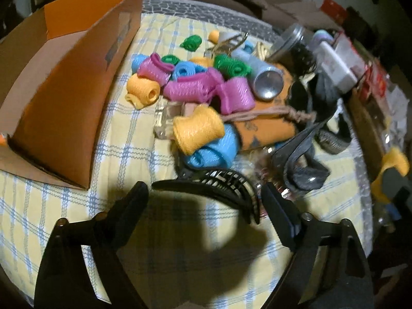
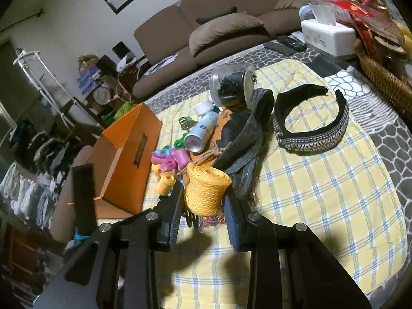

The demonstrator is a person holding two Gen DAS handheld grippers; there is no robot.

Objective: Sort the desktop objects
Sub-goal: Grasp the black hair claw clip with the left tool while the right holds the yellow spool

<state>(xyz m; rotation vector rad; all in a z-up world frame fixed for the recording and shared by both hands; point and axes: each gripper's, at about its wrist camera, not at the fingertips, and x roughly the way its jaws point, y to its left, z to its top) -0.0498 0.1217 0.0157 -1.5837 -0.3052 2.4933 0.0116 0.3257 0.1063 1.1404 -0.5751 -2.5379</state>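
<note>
My right gripper (image 2: 203, 200) is shut on a yellow mesh hair roller (image 2: 206, 193), held upright above the checked cloth (image 2: 322, 193). My left gripper (image 1: 206, 193) is open and points down at the cloth. A black claw clip (image 1: 219, 185) lies between its fingers, and I see no pad pressing on it. Beyond it lies a pile of pink, blue, green and yellow rollers (image 1: 195, 87). An open orange box (image 1: 77, 77) stands to the left; in the right wrist view the orange box (image 2: 123, 154) sits left of the held roller.
A silver spray can (image 2: 200, 134), a jar of dark clips (image 2: 231, 87), a grey cloth (image 2: 247, 149) and a patterned headband (image 2: 309, 128) lie on the table. A tissue box (image 2: 327, 38) and a wicker basket (image 2: 381, 77) stand at the far right.
</note>
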